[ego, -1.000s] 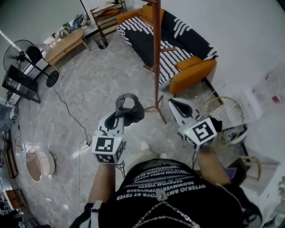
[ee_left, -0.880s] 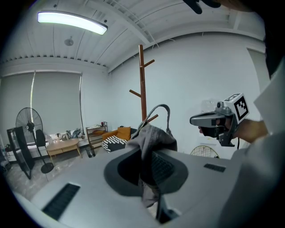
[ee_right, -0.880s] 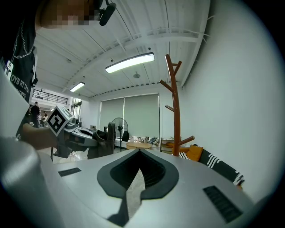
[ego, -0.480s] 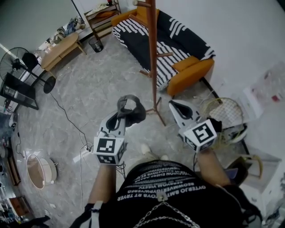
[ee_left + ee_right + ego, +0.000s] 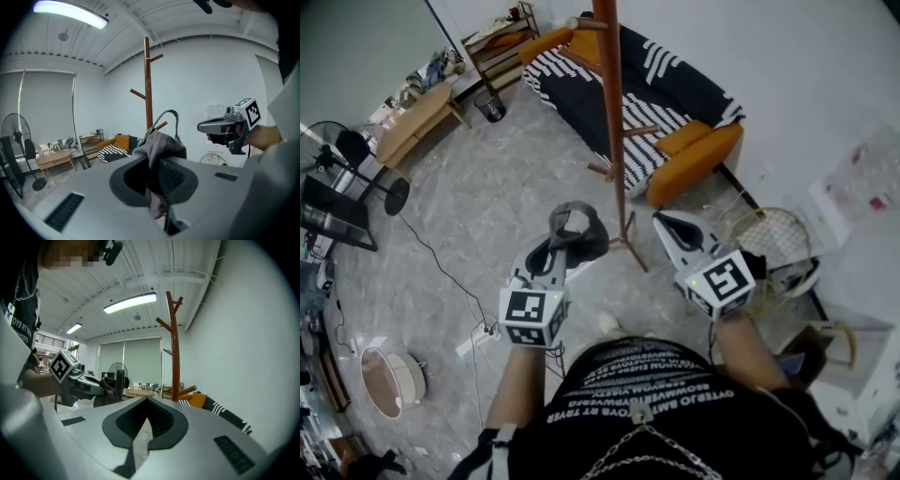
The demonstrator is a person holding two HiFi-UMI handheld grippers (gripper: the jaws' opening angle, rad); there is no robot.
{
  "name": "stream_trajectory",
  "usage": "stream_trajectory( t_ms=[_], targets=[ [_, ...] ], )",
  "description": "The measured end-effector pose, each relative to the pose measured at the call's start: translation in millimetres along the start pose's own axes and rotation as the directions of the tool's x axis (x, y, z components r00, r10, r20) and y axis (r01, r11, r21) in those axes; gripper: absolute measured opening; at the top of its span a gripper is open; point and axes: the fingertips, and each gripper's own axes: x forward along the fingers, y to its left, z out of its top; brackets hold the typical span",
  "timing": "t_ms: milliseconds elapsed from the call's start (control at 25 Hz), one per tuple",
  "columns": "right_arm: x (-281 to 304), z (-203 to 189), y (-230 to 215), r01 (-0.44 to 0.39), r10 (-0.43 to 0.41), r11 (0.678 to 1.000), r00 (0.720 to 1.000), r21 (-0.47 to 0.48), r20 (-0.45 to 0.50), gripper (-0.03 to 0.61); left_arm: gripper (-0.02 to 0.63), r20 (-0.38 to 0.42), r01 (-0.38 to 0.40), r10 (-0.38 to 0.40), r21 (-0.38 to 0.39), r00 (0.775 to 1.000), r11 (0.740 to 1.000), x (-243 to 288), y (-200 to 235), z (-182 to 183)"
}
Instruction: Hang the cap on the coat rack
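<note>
A dark grey cap [image 5: 577,230] hangs bunched from my left gripper [image 5: 565,246], which is shut on its fabric; the cap's strap loops up above the jaws. In the left gripper view the cap [image 5: 161,146] fills the gap between the jaws of the left gripper [image 5: 158,172]. The brown wooden coat rack [image 5: 611,122] stands just beyond both grippers, and its pegs [image 5: 140,94] are bare. My right gripper [image 5: 662,221] is level with the left one, to the right of the pole, shut with nothing in it [image 5: 146,417].
A striped sofa [image 5: 675,89] with orange cushions stands behind the rack. A racket [image 5: 771,234] lies at the right by the wall. A standing fan [image 5: 347,155], a wooden bench [image 5: 412,117], a bin [image 5: 490,106] and a floor cable [image 5: 441,253] are at the left.
The view has moved closer to the coat rack: its pole stands nearer and the floor objects have slid down and left. Both grippers came along with it, the cap still held.
</note>
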Motion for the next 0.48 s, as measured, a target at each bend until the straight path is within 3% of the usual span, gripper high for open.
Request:
stream_trajectory(
  t_ms=[480],
  targets=[
    [29,16,-13,0.066,-0.066,0.998,0.998,-0.014,-0.013,-0.008,0.018,0.018,0.085,-0.086,0.028,0.996,0.996,36,22,17]
  ],
)
